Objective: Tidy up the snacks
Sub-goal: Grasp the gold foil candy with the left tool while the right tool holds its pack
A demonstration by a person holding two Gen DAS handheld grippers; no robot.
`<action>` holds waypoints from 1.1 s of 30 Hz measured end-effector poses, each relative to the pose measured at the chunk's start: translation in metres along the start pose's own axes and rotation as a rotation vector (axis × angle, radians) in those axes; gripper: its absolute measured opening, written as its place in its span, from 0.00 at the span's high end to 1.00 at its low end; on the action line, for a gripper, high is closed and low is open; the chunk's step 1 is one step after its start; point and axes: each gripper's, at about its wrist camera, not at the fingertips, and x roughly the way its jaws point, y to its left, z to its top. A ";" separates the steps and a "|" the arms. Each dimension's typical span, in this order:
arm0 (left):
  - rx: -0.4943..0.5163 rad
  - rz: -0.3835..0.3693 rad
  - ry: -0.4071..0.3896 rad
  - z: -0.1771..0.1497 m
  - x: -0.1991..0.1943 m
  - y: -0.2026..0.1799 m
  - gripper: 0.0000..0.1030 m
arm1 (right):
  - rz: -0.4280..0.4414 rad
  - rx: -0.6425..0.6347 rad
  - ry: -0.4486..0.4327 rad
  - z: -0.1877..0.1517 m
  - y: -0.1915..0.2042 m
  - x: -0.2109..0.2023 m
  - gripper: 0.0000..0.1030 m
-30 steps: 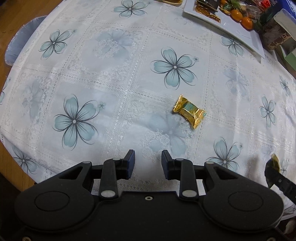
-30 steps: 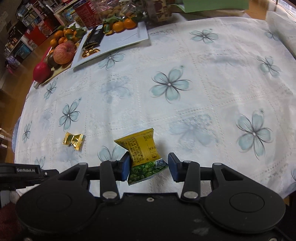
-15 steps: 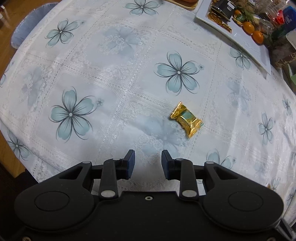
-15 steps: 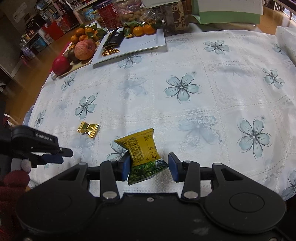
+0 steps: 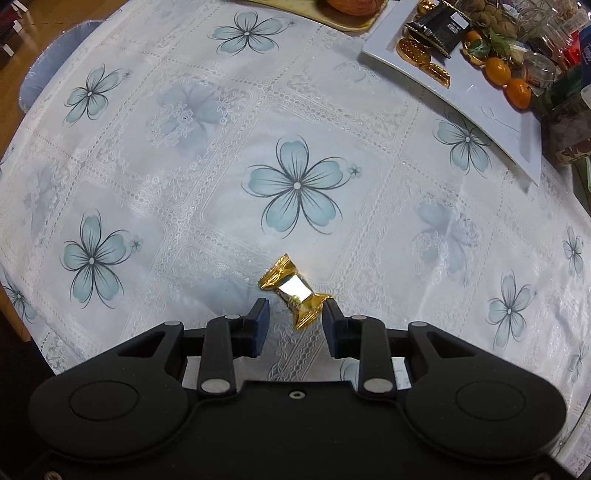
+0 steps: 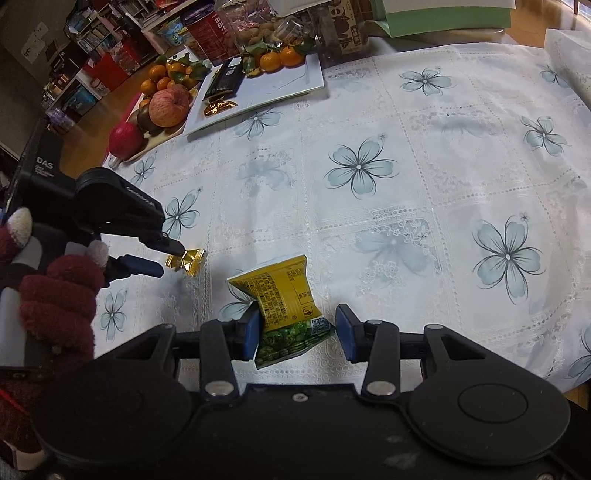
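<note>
A gold-wrapped candy (image 5: 293,290) lies on the flowered tablecloth (image 5: 295,184). My left gripper (image 5: 295,324) points straight down over it and is open. The candy's near end sits between the fingertips, with a gap on the left side. The right wrist view shows the same candy (image 6: 189,258) at the tips of the left gripper (image 6: 171,261), which a hand in a dark red glove (image 6: 55,295) holds. My right gripper (image 6: 295,330) is shut on a yellow and green snack packet (image 6: 286,295), pinched at its waist and held just above the cloth.
A white rectangular plate (image 5: 480,107) (image 6: 280,85) at the far side carries a black packet (image 5: 439,27), gold coins and tangerines. Beside it is a tray with an apple (image 6: 168,107) and other fruit. Jars and boxes crowd the back edge. A blue chair seat (image 5: 40,74) stands off the table's left.
My left gripper has slid across the table to the gold candy, which now lies between its fingertips. The right gripper has lifted slightly, still with the packet in it.
</note>
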 end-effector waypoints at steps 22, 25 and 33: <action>0.042 0.122 0.026 0.009 0.032 -0.013 0.61 | 0.057 0.034 -0.020 0.003 -0.004 -0.013 0.57; 0.057 0.105 0.040 0.007 0.032 -0.011 0.77 | 0.049 0.037 -0.018 0.003 -0.005 -0.011 0.57; 0.109 0.089 0.047 -0.003 0.008 -0.009 0.78 | 0.028 0.047 -0.010 0.004 -0.007 -0.007 0.57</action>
